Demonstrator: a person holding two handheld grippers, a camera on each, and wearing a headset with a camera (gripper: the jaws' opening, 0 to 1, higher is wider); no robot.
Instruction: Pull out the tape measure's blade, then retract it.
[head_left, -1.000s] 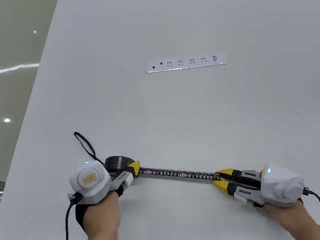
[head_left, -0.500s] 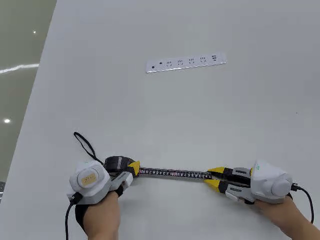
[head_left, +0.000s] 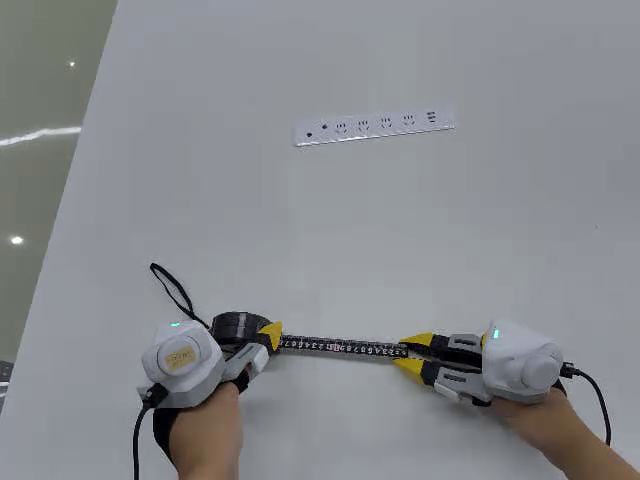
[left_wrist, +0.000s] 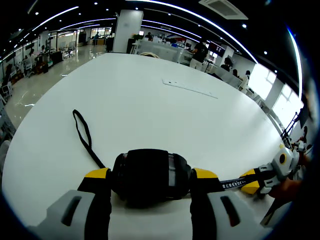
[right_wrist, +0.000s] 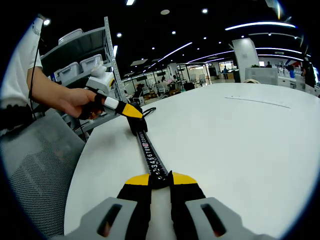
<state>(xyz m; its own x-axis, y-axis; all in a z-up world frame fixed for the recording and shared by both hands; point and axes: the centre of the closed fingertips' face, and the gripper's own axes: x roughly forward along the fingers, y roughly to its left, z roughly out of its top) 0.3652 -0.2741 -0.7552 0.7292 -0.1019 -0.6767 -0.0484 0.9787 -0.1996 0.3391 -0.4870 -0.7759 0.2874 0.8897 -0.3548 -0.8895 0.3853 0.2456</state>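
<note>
Tape measure (head_left: 238, 327) clamped in left tool (left_wrist: 151, 175), blade (head_left: 340, 347) pinched by right tool (head_left: 410, 353).

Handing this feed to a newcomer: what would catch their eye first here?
The black blade stretched straight across the near part of the white table, between two grippers. The left gripper clamps the black tape measure; the right gripper pinches the blade's free end. A white power strip lies farther back.

Open-plan office, long white table (left_wrist: 150, 100), ceiling strip lights (right_wrist: 260, 25), shelving (right_wrist: 107, 50) with bins (right_wrist: 75, 67)
</note>
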